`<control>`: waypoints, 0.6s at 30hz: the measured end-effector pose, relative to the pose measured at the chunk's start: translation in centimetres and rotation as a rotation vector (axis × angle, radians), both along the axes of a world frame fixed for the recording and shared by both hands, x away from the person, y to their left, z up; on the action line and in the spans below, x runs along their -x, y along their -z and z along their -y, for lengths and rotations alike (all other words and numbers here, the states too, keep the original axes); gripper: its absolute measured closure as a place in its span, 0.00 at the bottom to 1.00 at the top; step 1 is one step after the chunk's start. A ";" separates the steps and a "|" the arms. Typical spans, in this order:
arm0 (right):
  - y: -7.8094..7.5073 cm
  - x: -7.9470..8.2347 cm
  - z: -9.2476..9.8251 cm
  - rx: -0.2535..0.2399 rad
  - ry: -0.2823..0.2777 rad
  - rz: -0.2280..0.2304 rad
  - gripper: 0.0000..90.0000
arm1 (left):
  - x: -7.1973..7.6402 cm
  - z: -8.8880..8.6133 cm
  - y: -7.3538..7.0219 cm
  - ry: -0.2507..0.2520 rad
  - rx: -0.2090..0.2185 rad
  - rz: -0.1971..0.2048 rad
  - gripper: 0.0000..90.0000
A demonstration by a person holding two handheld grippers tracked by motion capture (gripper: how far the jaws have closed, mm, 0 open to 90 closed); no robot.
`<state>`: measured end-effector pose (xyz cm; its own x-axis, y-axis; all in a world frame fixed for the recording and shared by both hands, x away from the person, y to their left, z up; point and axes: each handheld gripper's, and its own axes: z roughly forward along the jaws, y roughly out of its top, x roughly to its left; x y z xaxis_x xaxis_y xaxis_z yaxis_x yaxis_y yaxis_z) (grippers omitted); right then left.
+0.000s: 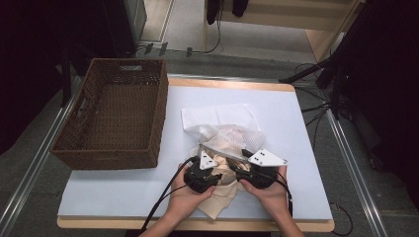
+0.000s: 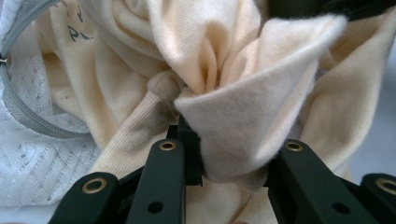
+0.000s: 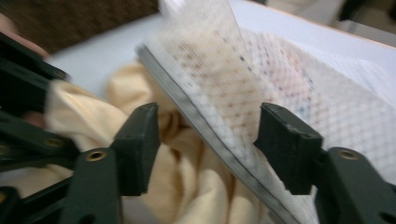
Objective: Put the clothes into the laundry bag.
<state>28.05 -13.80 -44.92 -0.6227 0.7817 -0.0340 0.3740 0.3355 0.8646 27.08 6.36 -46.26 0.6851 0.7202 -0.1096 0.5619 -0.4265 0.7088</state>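
**Garment partway into mesh bag, my right jaws off the rim**

Table (image 1: 296,197): white top. Wicker basket (image 1: 116,116) sits at the far left, nothing visible in it, well apart from the work.

Mesh laundry bag (image 1: 230,136): white, lying mid-table in front of me, grey zipper edge (image 3: 205,130) facing my hands. Mouth is open on my side.

Cream garment (image 1: 217,200): bunched at the bag mouth. Part of it shows through the mesh, the rest spills toward the near table edge under my hands. So I judge it roughly half in, tail end left to feed.

My left gripper (image 1: 200,174): jaws clamped on a thick fold of the cream garment (image 2: 243,126), cloth pinched between the pads, right at the bag opening.

My right gripper (image 1: 249,170): jaws apart. The zipper edge and mesh pass between them, pads not pressing on either; picture is blurred but the gap reads clearly.

Left to do, by my read: re-grip the rim with the right, push the remaining cloth in with the left, close the zipper. Basket probably comes last.
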 end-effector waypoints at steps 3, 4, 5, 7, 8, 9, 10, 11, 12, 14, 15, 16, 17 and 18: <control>0.2 -0.3 -0.3 0.037 0.076 0.021 0.50 | 0.2 0.1 0.0 -0.001 -0.012 0.009 0.80; 0.1 -0.3 -0.2 0.013 0.076 0.026 0.57 | 0.2 0.1 0.0 0.000 -0.011 0.010 0.80; -0.1 -0.3 -0.1 -0.019 0.068 0.028 0.64 | 0.2 0.1 0.0 0.001 -0.010 0.009 0.79; -0.5 -0.3 0.2 -0.073 0.048 0.037 0.73 | 0.2 0.1 0.0 0.004 -0.009 0.008 0.79; -0.7 -0.3 0.4 -0.114 0.031 0.032 0.77 | 0.2 0.1 0.0 0.005 -0.008 0.007 0.78; -0.9 -0.4 0.7 -0.153 0.019 0.030 0.78 | 0.2 0.1 -0.1 0.007 -0.009 0.006 0.78; -1.0 -0.5 0.9 -0.177 0.016 0.024 0.82 | 0.2 0.1 0.0 0.007 -0.009 0.006 0.78; -1.2 -0.6 1.1 -0.193 0.014 0.018 0.85 | 0.2 0.1 -0.1 0.005 -0.013 0.003 0.78; -1.2 -0.7 1.2 -0.206 0.011 0.012 0.88 | 0.1 0.1 0.0 0.007 -0.011 0.005 0.78; -1.3 -0.7 1.4 -0.239 0.003 0.005 0.93 | 0.1 0.1 -0.1 0.006 -0.013 0.003 0.77; -1.3 -0.8 1.5 -0.250 -0.004 0.007 0.97 | 0.1 0.1 -0.1 0.005 -0.014 0.004 0.76; -1.3 -0.7 1.5 -0.257 -0.009 0.004 0.98 | 0.2 0.2 -0.1 0.002 -0.014 0.005 0.74; -1.4 -0.7 1.5 -0.264 -0.021 0.003 0.99 | 0.2 0.2 -0.1 -0.004 -0.015 0.008 0.71; -1.4 -0.7 1.4 -0.269 -0.031 -0.002 0.99 | 0.2 0.3 -0.1 -0.010 -0.001 0.011 0.67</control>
